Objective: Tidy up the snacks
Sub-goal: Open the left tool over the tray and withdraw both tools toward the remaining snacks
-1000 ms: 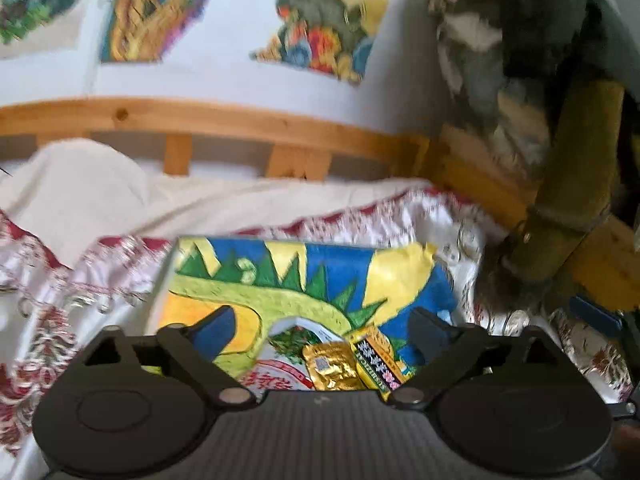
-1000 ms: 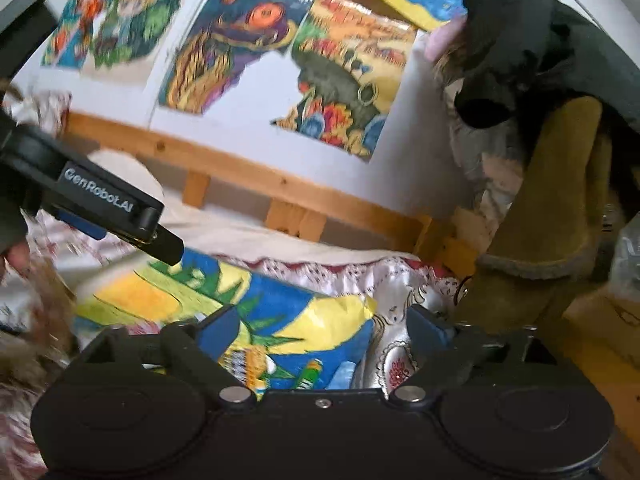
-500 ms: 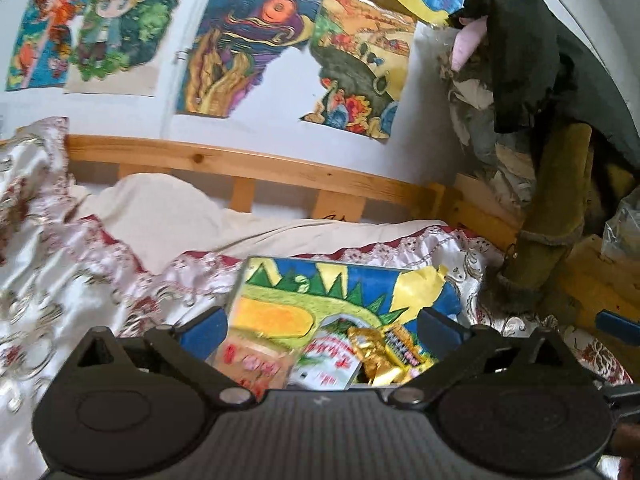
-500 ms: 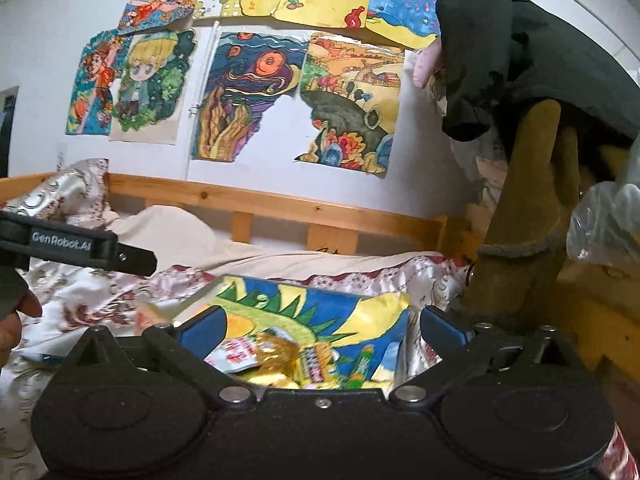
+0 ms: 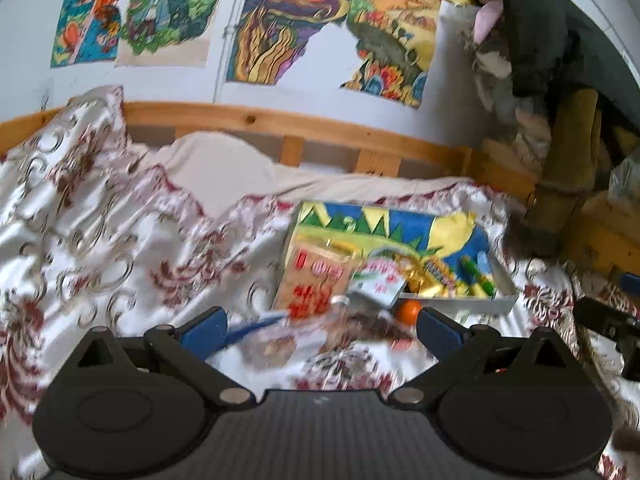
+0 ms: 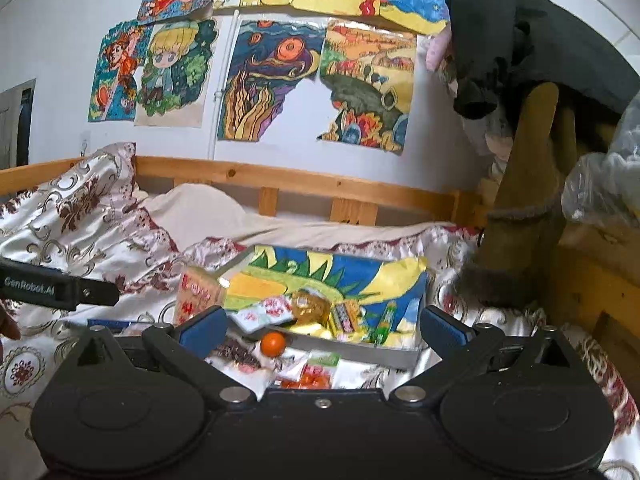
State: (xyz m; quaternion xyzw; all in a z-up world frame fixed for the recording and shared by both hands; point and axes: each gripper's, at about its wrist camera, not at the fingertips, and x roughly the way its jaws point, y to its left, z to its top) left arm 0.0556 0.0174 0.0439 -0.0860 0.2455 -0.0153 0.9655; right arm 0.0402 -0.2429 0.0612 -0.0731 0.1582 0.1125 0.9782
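A shallow box with a bright painted bottom [image 5: 440, 232] [image 6: 360, 272] lies on the bed and holds several snack packets, among them a gold wrapper [image 6: 310, 304] and a tan packet with red print [image 5: 316, 276]. An orange ball [image 5: 410, 311] [image 6: 273, 343] and more packets [image 6: 316, 376] lie on the quilt in front of the box. My left gripper [image 5: 320, 328] is open and empty, back from the box. My right gripper [image 6: 322, 326] is open and empty, just before the box's near wall.
The bed has a white and red patterned quilt [image 5: 100, 240] and a wooden rail [image 6: 304, 184] along a wall of drawings. Clothes and a brown boot [image 6: 520, 208] hang at the right. The left gripper's body [image 6: 56, 286] shows at the left in the right wrist view.
Both grippers have pulled back and up from the box. More of the bed, the loose packets and the orange ball have come into view.
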